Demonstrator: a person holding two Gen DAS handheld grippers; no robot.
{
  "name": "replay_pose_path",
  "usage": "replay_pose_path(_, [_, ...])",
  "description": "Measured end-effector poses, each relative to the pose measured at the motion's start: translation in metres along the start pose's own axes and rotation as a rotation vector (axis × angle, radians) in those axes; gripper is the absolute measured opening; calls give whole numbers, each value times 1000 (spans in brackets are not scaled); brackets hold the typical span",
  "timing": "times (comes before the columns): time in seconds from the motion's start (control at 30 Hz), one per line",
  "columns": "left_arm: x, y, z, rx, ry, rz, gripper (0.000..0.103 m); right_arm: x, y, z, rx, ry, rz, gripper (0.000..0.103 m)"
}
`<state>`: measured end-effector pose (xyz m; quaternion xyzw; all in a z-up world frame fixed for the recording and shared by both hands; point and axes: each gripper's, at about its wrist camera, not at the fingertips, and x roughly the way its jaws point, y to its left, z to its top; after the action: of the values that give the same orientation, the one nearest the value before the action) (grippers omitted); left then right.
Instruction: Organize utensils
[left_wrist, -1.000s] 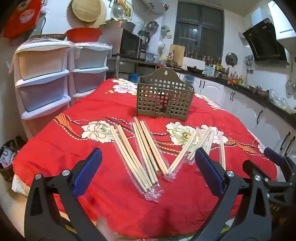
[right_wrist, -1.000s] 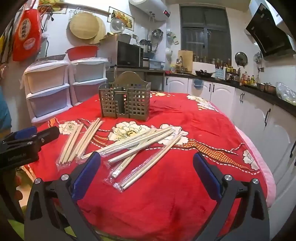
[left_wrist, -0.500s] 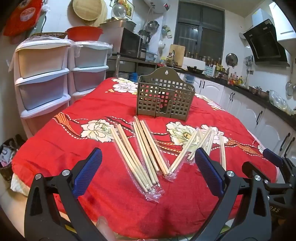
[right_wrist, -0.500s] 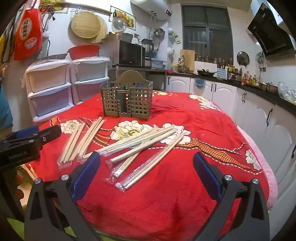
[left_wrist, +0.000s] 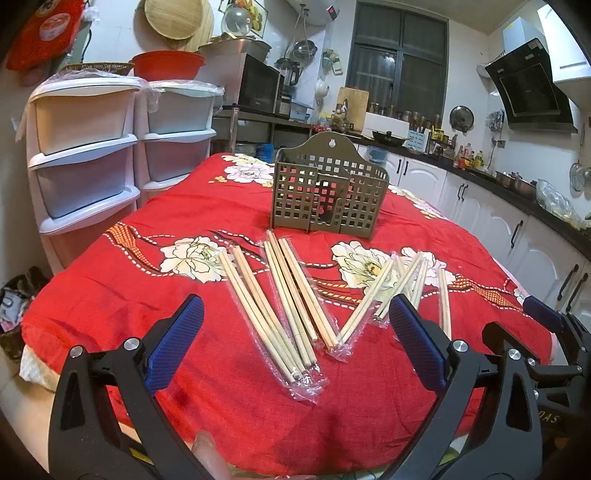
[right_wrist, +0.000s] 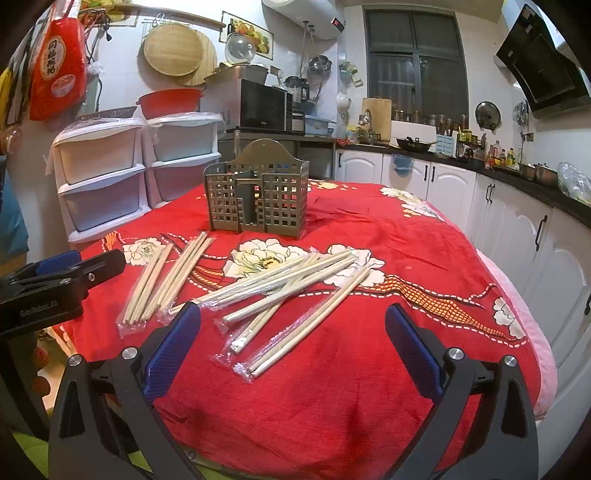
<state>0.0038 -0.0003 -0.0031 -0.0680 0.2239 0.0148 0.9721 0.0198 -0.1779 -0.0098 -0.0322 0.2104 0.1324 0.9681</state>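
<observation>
**Nothing picked up yet**

We hold our left gripper (left_wrist: 295, 347) and our right gripper (right_wrist: 291, 343) low at the near edge of the worktop (right_wrist: 369, 387), which wears a red flower cloth. The fingers on both are spread wide and hold nothing.

Since a second ago almost nothing has changed. The views have only slid a tiny bit. No chopstick has moved, so we think the job has not really begun.

The wrapped chopsticks (left_wrist: 284, 295) lie flat in clear sleeves in the middle of the worktop. Some lie in a neat fan on our left side. More chopsticks (right_wrist: 295, 291) lie crossed over each other on our right side. The brown holder basket (left_wrist: 327, 195) stands upright behind them, well apart from the grippers, and it looks empty.

We think the next move is to reach for one pack.
</observation>
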Motion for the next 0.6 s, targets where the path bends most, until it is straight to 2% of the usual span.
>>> replay_pose_path(0.6, [0, 2, -1, -3, 2, 0, 92, 1, -4, 0, 16, 10, 5, 97])
